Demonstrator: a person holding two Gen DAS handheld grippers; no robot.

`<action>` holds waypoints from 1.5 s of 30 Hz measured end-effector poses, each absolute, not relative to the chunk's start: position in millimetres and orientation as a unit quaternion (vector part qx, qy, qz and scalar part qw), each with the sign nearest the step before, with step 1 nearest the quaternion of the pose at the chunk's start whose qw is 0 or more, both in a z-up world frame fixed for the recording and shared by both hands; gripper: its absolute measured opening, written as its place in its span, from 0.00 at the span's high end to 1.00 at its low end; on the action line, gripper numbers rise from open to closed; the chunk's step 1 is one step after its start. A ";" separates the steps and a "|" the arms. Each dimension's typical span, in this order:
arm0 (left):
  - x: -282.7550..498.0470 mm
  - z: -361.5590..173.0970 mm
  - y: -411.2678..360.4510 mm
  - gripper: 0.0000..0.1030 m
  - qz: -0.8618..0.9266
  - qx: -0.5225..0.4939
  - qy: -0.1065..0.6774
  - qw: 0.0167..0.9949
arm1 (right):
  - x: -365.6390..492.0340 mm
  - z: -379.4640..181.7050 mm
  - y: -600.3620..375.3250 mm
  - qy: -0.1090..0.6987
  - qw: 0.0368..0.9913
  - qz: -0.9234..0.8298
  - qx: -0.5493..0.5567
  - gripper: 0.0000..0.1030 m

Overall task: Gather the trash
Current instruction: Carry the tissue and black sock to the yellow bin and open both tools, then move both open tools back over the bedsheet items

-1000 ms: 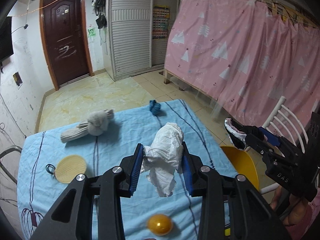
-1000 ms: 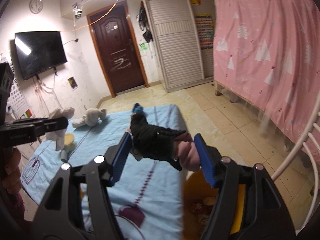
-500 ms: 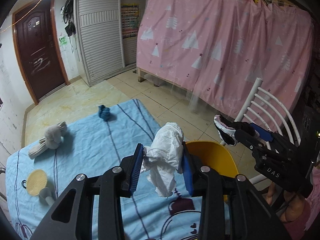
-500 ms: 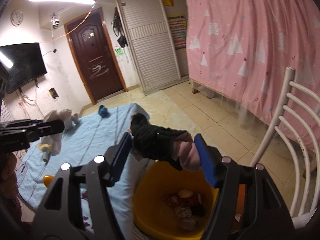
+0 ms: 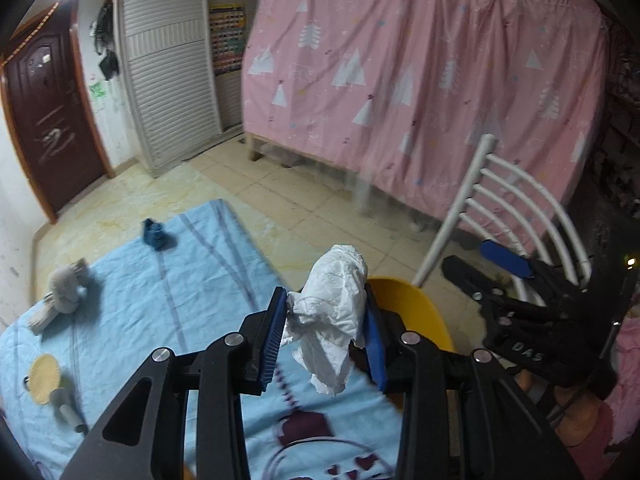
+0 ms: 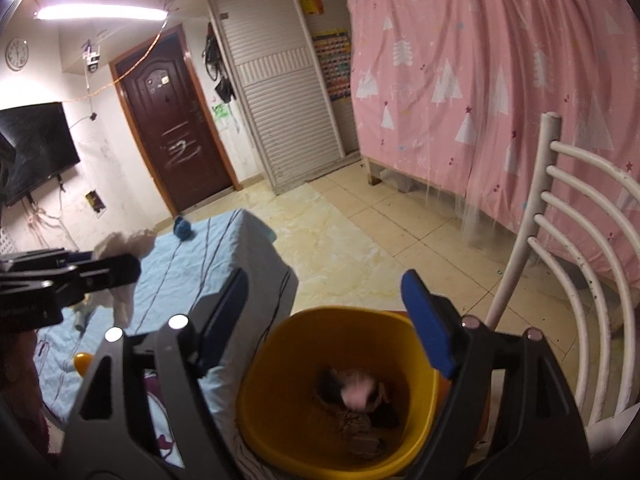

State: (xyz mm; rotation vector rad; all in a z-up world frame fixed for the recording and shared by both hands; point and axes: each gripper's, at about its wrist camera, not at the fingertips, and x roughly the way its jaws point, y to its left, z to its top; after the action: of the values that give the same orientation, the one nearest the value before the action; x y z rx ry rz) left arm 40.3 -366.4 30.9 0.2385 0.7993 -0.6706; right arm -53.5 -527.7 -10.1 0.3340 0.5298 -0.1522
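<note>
Left wrist view: the left gripper (image 5: 326,340) remains clenched on the tissue (image 5: 330,316), which now hangs beside the near rim of the bin (image 5: 416,304); half a second ago the bin lay further ahead. The right gripper (image 5: 476,264) shows beyond the bin with nothing between its jaws, where it earlier carried a dark wad. Right wrist view: the right gripper (image 6: 326,312) is above the bin (image 6: 280,360), its jaws opening and empty; the wad (image 6: 352,390) it held lies blurred inside the bin. One item is therefore binned. The tissue (image 6: 124,264), left of the bin over the bed (image 6: 224,248), is judged next for release.
</note>
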 end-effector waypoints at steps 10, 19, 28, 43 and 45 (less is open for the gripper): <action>40.3 33.5 -382.5 0.39 -0.373 0.067 0.387 0.840 | -61.6 -11.0 -537.5 0.256 0.947 -0.094 0.170 0.26; 46.0 39.4 -349.7 0.38 -0.346 0.045 0.385 0.854 | -59.2 -8.0 -521.5 0.254 0.950 -0.069 0.168 0.23; 43.7 53.2 -300.9 0.38 -0.316 0.041 0.359 0.877 | -42.4 2.2 -474.5 0.261 0.954 -0.026 0.147 0.21; 65.0 53.4 -184.4 0.33 -0.208 0.002 0.361 0.909 | -16.9 2.4 -382.3 0.289 0.950 0.061 0.100 0.21; 66.3 50.0 -168.0 0.33 -0.193 -0.004 0.365 0.911 | -15.0 0.3 -369.5 0.294 0.948 0.074 0.094 0.21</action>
State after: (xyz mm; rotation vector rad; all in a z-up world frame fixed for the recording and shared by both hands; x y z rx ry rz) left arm 66.3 -168.0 50.0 -0.0091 0.7520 -0.3989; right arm -15.0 -369.5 0.3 0.1914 0.5990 0.1507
